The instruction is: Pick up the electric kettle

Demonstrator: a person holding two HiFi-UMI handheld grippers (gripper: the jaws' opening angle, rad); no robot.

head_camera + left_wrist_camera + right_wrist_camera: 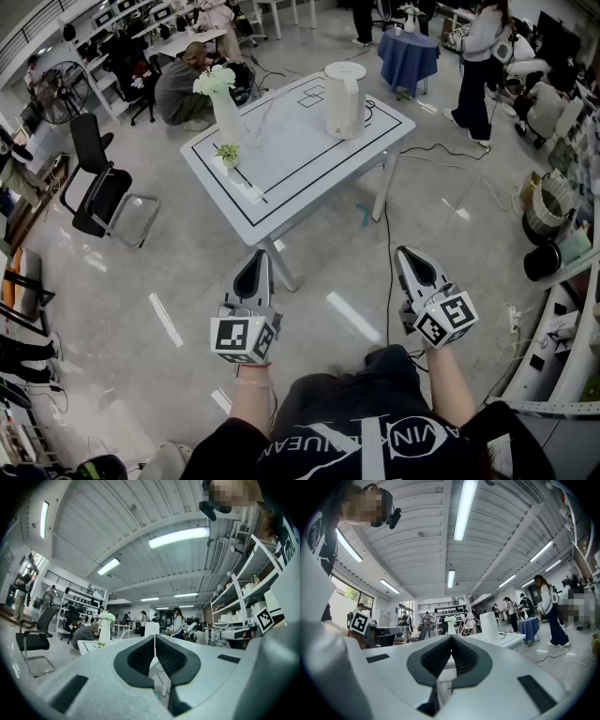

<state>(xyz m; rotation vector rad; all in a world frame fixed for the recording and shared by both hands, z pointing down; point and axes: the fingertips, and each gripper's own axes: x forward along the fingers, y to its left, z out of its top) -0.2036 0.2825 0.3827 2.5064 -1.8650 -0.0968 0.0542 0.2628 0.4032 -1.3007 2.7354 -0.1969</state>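
Note:
The white electric kettle (345, 99) stands upright on the far right part of a white table (309, 159). It shows small in the left gripper view as the kettle (151, 629) and in the right gripper view as the kettle (489, 626). Both grippers are held level, well short of the table, over the floor. My left gripper (255, 263) is shut, its jaws meeting with nothing between them. My right gripper (406, 253) is shut and empty too. Each points toward the table.
A white vase of flowers (225, 105) and a small plant (227, 153) stand on the table's left side. A black chair (101, 187) sits to the left. Cables (441, 155) trail over the floor on the right, by shelving and bins (548, 234). People stand and sit beyond the table.

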